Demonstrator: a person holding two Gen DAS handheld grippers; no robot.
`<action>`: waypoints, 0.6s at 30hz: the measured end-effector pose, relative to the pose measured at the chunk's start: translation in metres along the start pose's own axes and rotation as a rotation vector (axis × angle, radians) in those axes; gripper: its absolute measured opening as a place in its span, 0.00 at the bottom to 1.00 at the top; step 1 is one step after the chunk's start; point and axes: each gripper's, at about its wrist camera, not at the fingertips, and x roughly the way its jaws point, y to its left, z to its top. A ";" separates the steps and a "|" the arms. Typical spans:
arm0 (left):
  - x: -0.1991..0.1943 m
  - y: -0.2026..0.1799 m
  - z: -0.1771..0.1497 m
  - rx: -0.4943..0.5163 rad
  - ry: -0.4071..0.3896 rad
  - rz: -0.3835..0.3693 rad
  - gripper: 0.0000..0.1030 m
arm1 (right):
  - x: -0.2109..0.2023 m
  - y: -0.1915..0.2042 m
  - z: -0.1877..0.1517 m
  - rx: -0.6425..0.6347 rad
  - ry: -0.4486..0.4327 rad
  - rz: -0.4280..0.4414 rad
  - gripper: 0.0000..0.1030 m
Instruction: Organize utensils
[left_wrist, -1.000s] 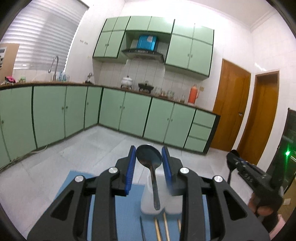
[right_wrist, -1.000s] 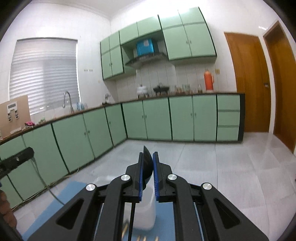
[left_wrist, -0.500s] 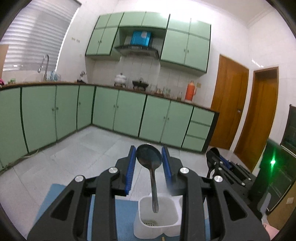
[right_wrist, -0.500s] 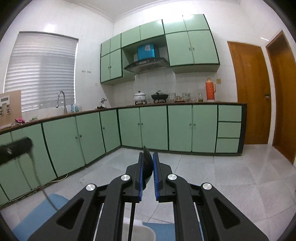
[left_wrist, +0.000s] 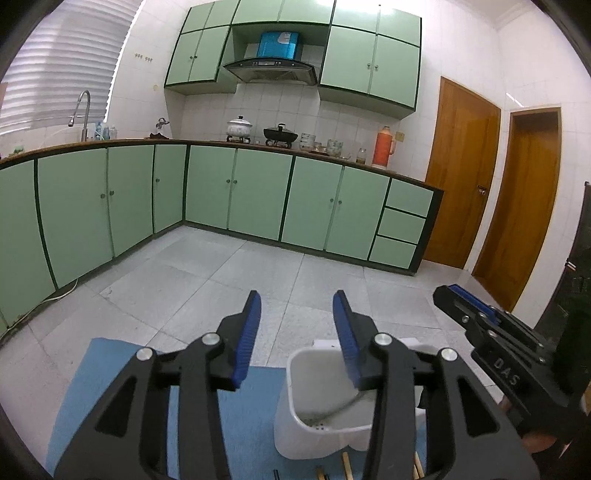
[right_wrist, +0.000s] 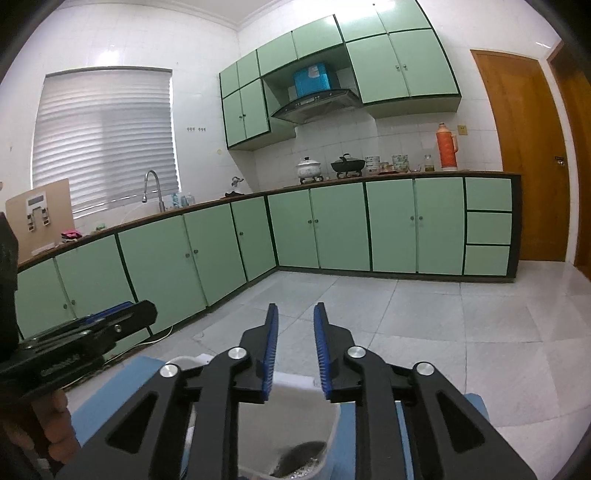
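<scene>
A white utensil holder (left_wrist: 317, 402) stands on the blue mat (left_wrist: 103, 369). My left gripper (left_wrist: 297, 332) is open and empty above its left side. A spoon handle (left_wrist: 343, 404) leans inside the holder. In the right wrist view my right gripper (right_wrist: 295, 349) is open and empty over the holder (right_wrist: 303, 417), and a dark spoon bowl (right_wrist: 301, 459) lies inside it. The right gripper also shows at the right of the left wrist view (left_wrist: 491, 343).
Wooden chopsticks (left_wrist: 345, 465) lie on the mat in front of the holder. Green cabinets (left_wrist: 258, 199) line the walls beyond a grey tiled floor. Wooden doors (left_wrist: 461, 170) stand at the right.
Both grippers opened and released their black spoons, which dropped into the white holder. The left gripper sits nearer the holder than a second ago.
</scene>
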 end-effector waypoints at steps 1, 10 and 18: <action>-0.001 0.001 -0.001 -0.001 0.001 -0.001 0.42 | -0.003 0.000 0.000 0.005 0.000 0.002 0.23; -0.036 0.003 -0.012 0.016 -0.012 0.026 0.60 | -0.052 0.005 -0.006 0.042 -0.017 -0.026 0.45; -0.098 0.016 -0.057 -0.012 0.073 0.080 0.75 | -0.126 0.008 -0.052 0.087 0.084 -0.111 0.63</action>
